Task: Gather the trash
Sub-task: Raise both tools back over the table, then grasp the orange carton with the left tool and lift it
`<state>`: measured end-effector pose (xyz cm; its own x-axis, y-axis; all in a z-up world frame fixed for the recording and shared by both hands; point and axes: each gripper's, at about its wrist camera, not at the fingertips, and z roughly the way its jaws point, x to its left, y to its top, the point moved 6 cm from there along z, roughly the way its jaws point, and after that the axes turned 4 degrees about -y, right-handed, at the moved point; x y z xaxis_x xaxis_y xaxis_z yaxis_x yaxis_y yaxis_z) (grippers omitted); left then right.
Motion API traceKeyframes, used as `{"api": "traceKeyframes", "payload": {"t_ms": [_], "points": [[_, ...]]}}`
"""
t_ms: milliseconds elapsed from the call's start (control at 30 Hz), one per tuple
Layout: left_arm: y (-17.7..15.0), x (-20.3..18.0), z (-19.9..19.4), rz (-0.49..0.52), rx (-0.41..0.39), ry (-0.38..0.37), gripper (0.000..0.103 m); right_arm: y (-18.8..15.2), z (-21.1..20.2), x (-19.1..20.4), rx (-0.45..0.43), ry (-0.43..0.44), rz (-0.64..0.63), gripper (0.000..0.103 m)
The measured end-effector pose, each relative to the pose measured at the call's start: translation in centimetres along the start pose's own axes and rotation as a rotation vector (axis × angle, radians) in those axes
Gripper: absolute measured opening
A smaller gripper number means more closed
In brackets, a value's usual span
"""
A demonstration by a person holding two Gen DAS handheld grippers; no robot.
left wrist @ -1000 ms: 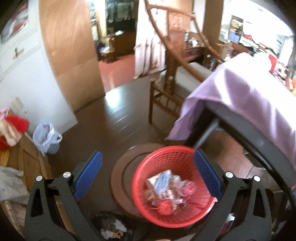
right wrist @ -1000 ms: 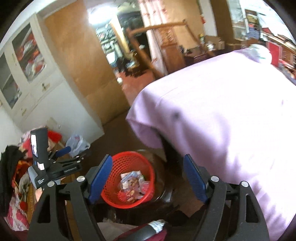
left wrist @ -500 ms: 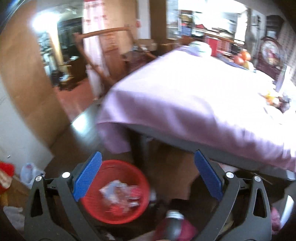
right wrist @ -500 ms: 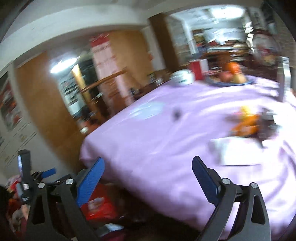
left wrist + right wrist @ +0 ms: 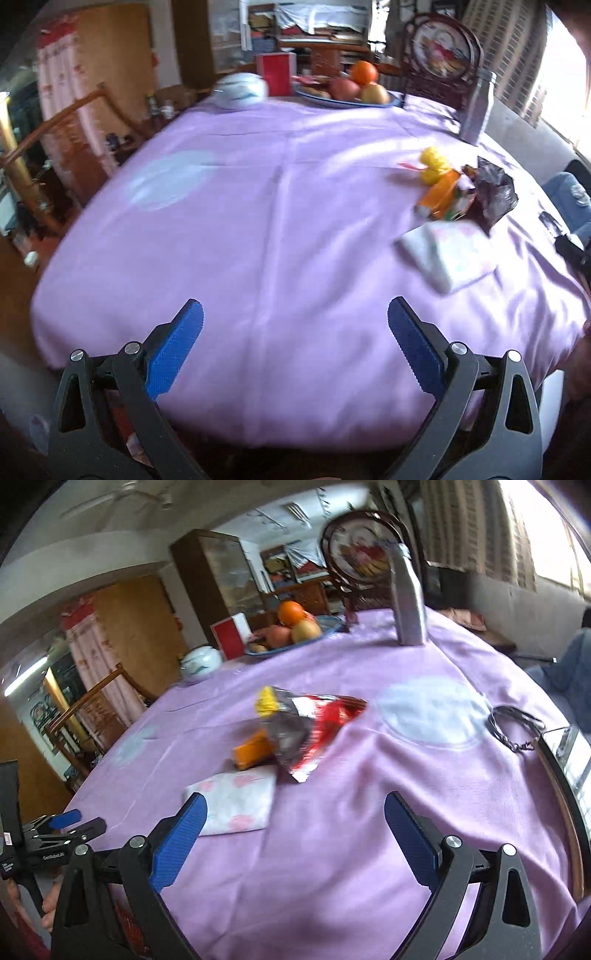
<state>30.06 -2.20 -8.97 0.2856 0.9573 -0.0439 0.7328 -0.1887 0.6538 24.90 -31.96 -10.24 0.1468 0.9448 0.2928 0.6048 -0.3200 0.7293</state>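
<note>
left gripper [image 5: 294,332]: blue-padded jaws standing wide apart, gripping nothing, hanging over the lilac tablecloth [image 5: 258,229]
right gripper [image 5: 295,821]: jaws spread wide and empty, pointing down at the table
trash: a crumpled silver-and-red foil snack bag [image 5: 306,731] lying mid-table, touching an orange wrapper [image 5: 253,753] and a yellow crumpled scrap [image 5: 266,701]
nearby: a white pink-flowered tissue pack [image 5: 236,801] sitting just beside the right gripper's left pad

We are looking over a purple tablecloth [image 5: 266,206]. Our left gripper [image 5: 295,347] is hanging wide open over its near edge. Wrappers [image 5: 461,192] and a tissue pack [image 5: 439,254] are lying near the right edge.
</note>
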Motion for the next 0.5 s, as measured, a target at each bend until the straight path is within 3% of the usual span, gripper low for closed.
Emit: {"api": "traceKeyframes", "payload": {"t_ms": [167, 267, 367, 500], "points": [[2.8, -4.5, 3.3, 0.046, 0.037, -0.074, 0.096, 0.9, 1.6, -1.9, -0.007, -0.032, 0.037, 0.095], [4.5, -7.9, 5.0, 0.143, 0.051, -0.112, 0.096, 1.6, 2.5, -2.9, -0.013, -0.046, 0.054, 0.095], [5.9, -11.5, 7.6, 0.274, 0.075, -0.154, 0.096, 2.0, 2.9, -3.4, 0.008, 0.007, 0.104, 0.095], [7.2, -13.8, 10.8, 0.365, 0.113, -0.162, 0.097, 1.7, 3.3, -4.4, 0.026, 0.043, 0.162, 0.096]]}}
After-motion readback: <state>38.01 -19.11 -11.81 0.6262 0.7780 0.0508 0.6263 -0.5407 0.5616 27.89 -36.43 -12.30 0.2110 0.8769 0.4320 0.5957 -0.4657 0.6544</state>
